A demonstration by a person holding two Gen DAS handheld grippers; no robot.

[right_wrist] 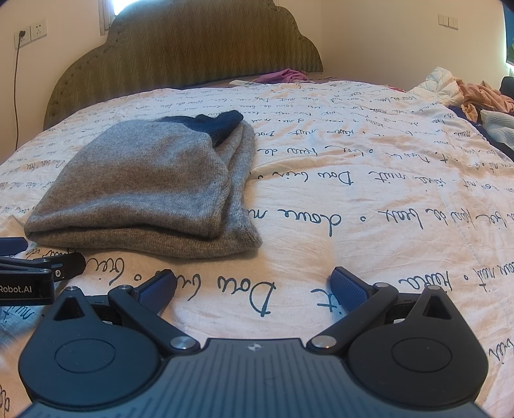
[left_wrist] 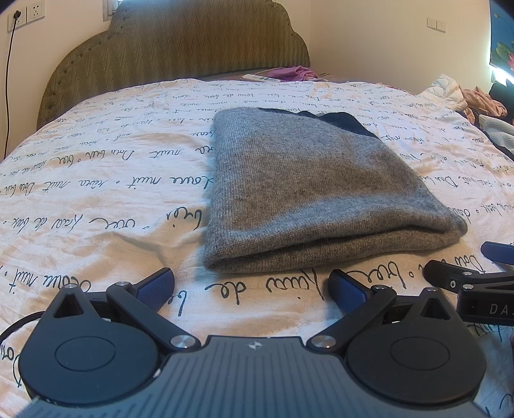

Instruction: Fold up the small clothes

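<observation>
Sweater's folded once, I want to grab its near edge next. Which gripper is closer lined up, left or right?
Left. In the left wrist view the grey sweater lies directly ahead of the open left gripper. The right gripper, also open, faces bare bedsheet, with the sweater off to its left.

Script-printed white quilt (left_wrist: 96, 180); green headboard (left_wrist: 180, 41); wall sockets (left_wrist: 27, 16) at left

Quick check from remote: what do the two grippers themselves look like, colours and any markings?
Both match: the left gripper and right gripper have black linkage arms, round black hubs, silver pivot pins, a ribbed grey body with a small star logo, and textured blue pads. Side lettering reads "Robot.AI".
</observation>
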